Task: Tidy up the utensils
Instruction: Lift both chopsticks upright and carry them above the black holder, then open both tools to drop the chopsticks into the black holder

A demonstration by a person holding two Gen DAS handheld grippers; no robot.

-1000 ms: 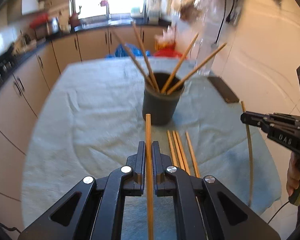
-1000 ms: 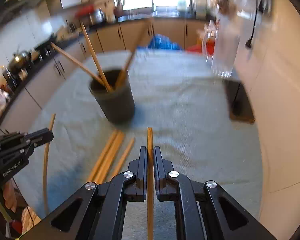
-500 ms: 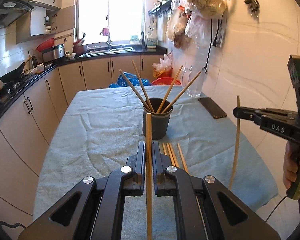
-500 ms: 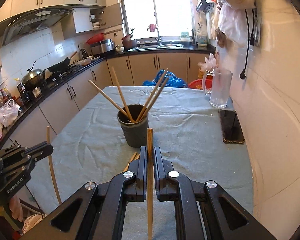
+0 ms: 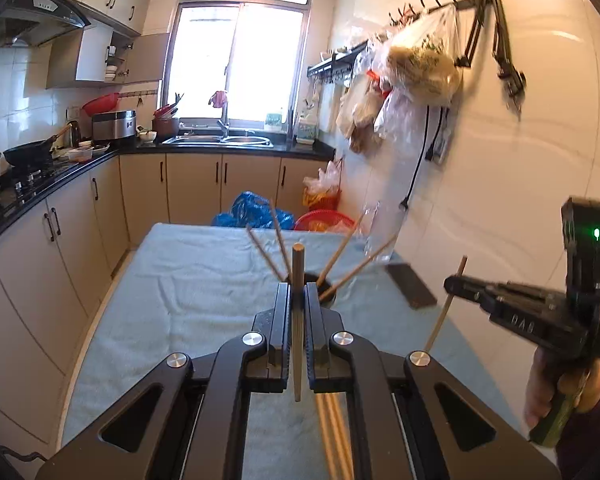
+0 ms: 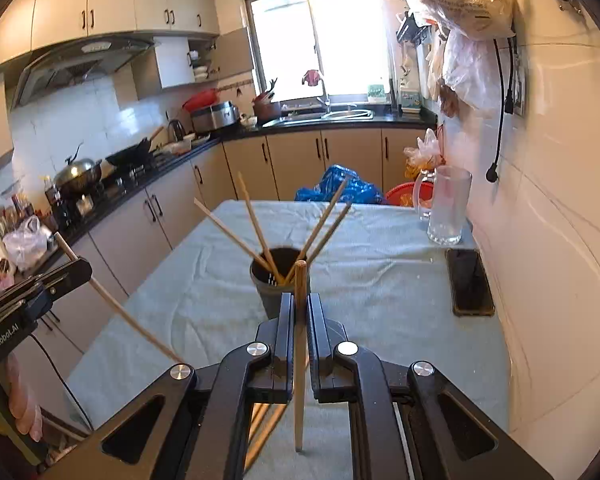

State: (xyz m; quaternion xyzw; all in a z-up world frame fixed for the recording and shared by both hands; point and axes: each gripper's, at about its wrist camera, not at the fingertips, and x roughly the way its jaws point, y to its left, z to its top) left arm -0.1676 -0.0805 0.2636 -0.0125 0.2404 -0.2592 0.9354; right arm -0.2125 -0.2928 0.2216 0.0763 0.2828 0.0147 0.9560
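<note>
left gripper (image 5: pixel 298 300): fingers clamp one chopstick (image 5: pixel 298 312) upright | right gripper (image 6: pixel 300 312): fingers clamp another chopstick (image 6: pixel 299 352) | holder (image 6: pixel 278 280): on tabletop (image 6: pixel 380 280), 12 o'clock of both grippers | loose chopsticks (image 5: pixel 332 432): on cloth at 6 o'clock

From my right-hand view, a dark phone (image 6: pixel 470 282) lies flat on the blue-green cloth (image 6: pixel 380 280) at 3 o'clock. A clear glass mug (image 6: pixel 446 206) stands beyond it at 2 o'clock. Behind the table (image 6: pixel 148 276) a blue plastic bag (image 6: pixel 340 190) sits at 12 o'clock, the window (image 6: pixel 332 40) above it.
</note>
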